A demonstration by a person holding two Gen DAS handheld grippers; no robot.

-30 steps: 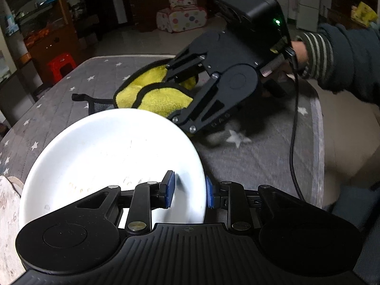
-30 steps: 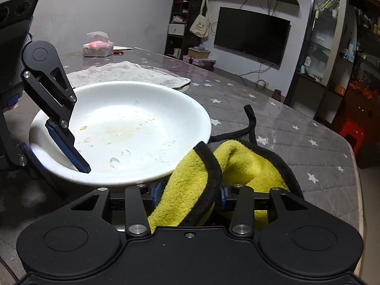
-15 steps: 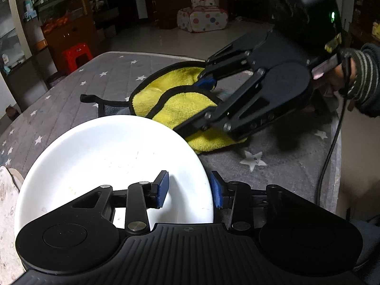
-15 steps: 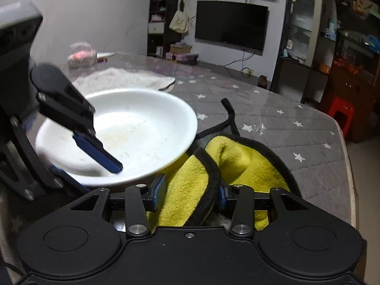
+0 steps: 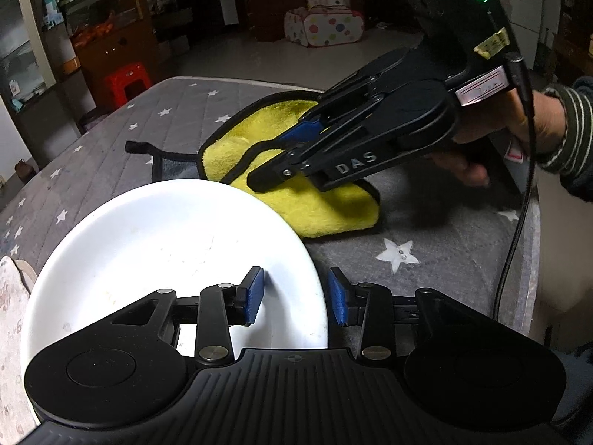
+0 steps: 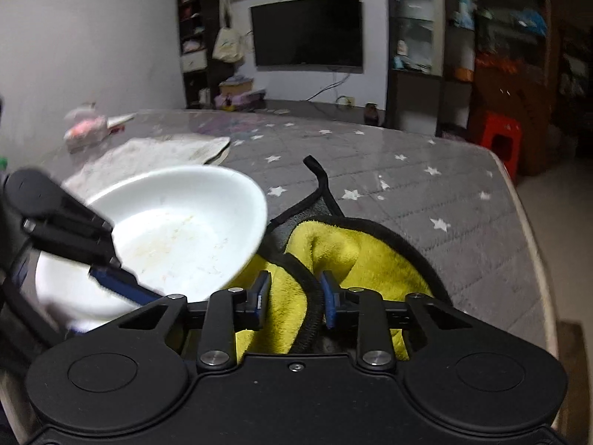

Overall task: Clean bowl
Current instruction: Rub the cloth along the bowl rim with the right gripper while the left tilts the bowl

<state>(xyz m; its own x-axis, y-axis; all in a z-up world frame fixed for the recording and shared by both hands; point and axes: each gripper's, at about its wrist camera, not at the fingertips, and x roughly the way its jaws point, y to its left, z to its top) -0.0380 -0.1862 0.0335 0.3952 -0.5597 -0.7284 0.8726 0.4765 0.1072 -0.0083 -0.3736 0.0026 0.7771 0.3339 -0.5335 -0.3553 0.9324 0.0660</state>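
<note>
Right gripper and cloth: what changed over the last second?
The right gripper is closing on a fold of the yellow cloth, after standing wider around it. The left gripper eased open slightly around the rim of the white bowl, which now sits tilted. The cloth stays on the table.

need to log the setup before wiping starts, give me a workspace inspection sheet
surface: grey star-print table cover, lit dimly.
job's things: white bowl with faint food smears inside, tilted up on one side; yellow cloth with black trim beside it.
clutter: pale cloth and a pink-and-white packet behind the bowl.
grippers: left gripper astride the bowl's rim, pads not seen pressing; right gripper closing on a fold of the yellow cloth.
cables: black cable hanging from the right gripper's handle.
surroundings: wall television, shelves, red stool, spotted play tent.
</note>
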